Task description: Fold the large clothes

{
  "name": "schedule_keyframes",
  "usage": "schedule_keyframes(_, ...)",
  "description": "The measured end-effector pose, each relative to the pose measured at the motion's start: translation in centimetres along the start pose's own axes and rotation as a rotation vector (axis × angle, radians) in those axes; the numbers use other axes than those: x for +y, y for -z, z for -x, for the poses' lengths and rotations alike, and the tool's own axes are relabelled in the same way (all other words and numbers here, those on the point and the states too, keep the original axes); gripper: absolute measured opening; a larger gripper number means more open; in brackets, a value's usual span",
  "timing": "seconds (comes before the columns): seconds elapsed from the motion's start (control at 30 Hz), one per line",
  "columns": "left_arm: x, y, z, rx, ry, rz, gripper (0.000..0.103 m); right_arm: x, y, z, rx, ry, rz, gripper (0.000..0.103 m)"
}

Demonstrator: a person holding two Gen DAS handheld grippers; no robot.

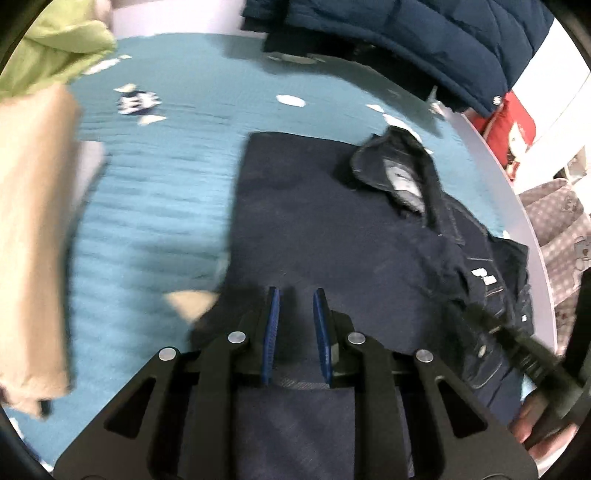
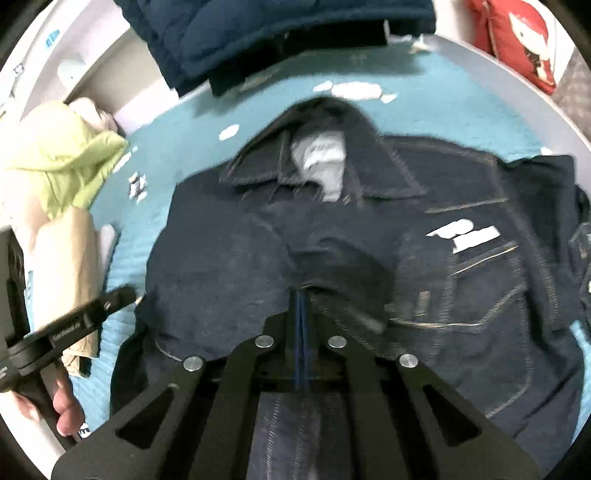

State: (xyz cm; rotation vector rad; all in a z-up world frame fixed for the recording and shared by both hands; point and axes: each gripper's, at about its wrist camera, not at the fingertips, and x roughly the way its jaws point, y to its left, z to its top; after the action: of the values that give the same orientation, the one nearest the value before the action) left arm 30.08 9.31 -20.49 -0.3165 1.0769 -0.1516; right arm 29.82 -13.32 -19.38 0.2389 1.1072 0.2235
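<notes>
A dark denim jacket [image 2: 221,258] lies on the teal bedspread [image 2: 443,110], collar [image 2: 317,155] at the far end, white lettering on its right chest. My right gripper [image 2: 301,293] is shut, pads together, tips at a raised fold in the jacket's middle; I cannot tell whether cloth is pinched. In the left wrist view the jacket [image 1: 314,221] shows a folded-over smooth left part, collar [image 1: 399,173] to the right. My left gripper [image 1: 297,295] hovers over it, open, a clear gap between the blue pads and nothing in it.
A beige garment [image 1: 33,240] and a lime green one [image 1: 55,48] lie at the left of the bedspread [image 1: 166,177]. A navy puffer jacket [image 2: 277,29] is at the far end, a red cushion [image 2: 517,40] beyond the white bed edge [image 1: 524,221].
</notes>
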Motion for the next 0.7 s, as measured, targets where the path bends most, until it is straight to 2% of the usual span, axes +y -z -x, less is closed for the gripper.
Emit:
schedule_keyframes(0.03,-0.2,-0.1,-1.0,0.010,-0.004,-0.001,0.013,-0.1,0.0,-0.8,0.019,0.021,-0.002,0.001)
schedule_keyframes(0.07,-0.3,0.1,-2.2,0.024,-0.041,-0.003,0.011,-0.2,0.2,-1.6,0.025,0.069,0.006,0.001)
schedule_keyframes(0.1,0.1,0.3,-3.7,0.049,-0.110,-0.003,0.002,-0.6,0.4,-2.3,0.030,0.099,0.006,0.000)
schedule_keyframes(0.13,0.7,0.7,-4.8,0.066,-0.108,0.010,0.002,-2.0,0.7,-3.2,0.058,0.069,-0.044,0.000)
schedule_keyframes(0.17,1.6,1.1,-5.2,0.050,-0.064,0.025,0.002,-3.1,0.7,-3.6,0.066,0.031,-0.095,0.000)
schedule_keyframes(0.23,1.8,1.3,-4.5,0.044,-0.066,0.009,0.002,-4.4,0.4,-3.7,0.082,-0.039,-0.184,0.000)
schedule_keyframes(0.3,1.7,1.3,-3.8,0.045,-0.098,-0.013,0.002,-3.8,0.0,-2.9,0.076,-0.014,-0.164,0.000)
schedule_keyframes(0.33,1.5,1.2,-3.5,0.045,-0.108,-0.030,0.002,-2.9,-0.3,-2.1,0.057,0.011,-0.124,0.000)
schedule_keyframes(0.4,0.8,0.5,-2.3,0.015,-0.124,-0.063,0.001,-1.6,-1.2,-0.3,-0.003,0.003,-0.096,0.000)
schedule_keyframes(0.5,-0.3,-1.3,-0.9,-0.047,-0.088,-0.091,0.001,-0.9,-3.1,1.8,-0.099,-0.010,-0.093,0.000)
schedule_keyframes(0.57,-1.2,-2.7,-0.8,-0.071,-0.073,-0.104,0.001,0.0,-4.4,2.0,-0.140,0.036,-0.042,0.000)
schedule_keyframes(0.67,-2.7,-5.0,-2.8,-0.063,-0.072,-0.127,0.001,-0.5,-5.6,0.3,-0.102,0.062,-0.031,0.000)
schedule_keyframes(0.7,-2.7,-5.7,-4.0,-0.039,-0.065,-0.118,0.001,-1.1,-5.9,-1.4,-0.063,0.108,-0.034,0.000)
